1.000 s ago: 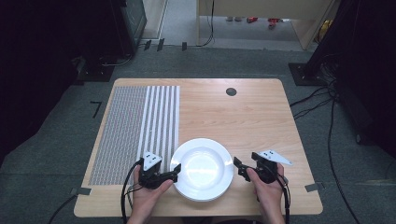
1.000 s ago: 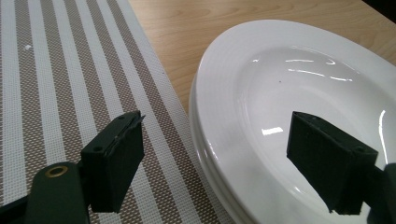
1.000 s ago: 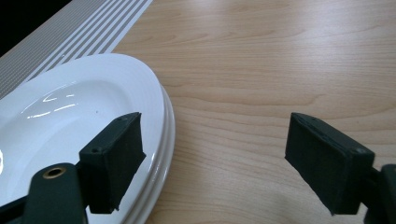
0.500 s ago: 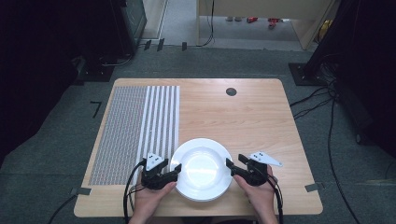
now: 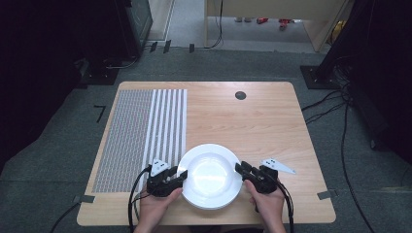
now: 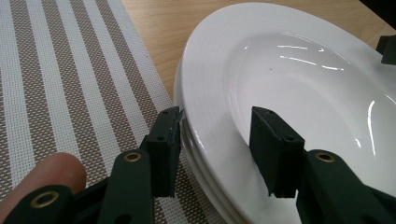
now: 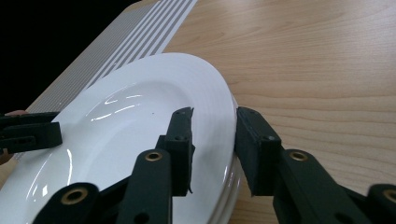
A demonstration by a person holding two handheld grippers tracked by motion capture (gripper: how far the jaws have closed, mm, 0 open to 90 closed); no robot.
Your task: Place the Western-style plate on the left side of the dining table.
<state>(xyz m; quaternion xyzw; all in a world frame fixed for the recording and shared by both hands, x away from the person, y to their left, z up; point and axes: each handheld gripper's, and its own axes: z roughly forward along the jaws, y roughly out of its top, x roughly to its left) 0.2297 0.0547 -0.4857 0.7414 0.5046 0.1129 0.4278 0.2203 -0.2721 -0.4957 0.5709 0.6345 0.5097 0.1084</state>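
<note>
A stack of white plates [image 5: 210, 174] sits near the table's front edge, its left rim just over the striped placemat [image 5: 141, 131]. My left gripper [image 5: 182, 174] is at the stack's left rim. In the left gripper view the left gripper [image 6: 217, 140] stands open, one jaw outside the top plate [image 6: 299, 70] and the other above its inner slope. At the right rim, my right gripper [image 5: 239, 167] is open too. In the right gripper view the right gripper [image 7: 215, 135] straddles the rim of the top plate [image 7: 130, 121] with a narrower gap.
The wooden table [image 5: 243, 121] stretches bare behind and to the right of the plates. A black round grommet [image 5: 240, 95] sits near its far edge. The placemat [image 6: 70, 70] covers the left part. Cables trail on the floor at the right.
Both grippers have closed in on the plate stack: the right one moved left to the rim, the left one slid slightly right. The plates have not moved.
</note>
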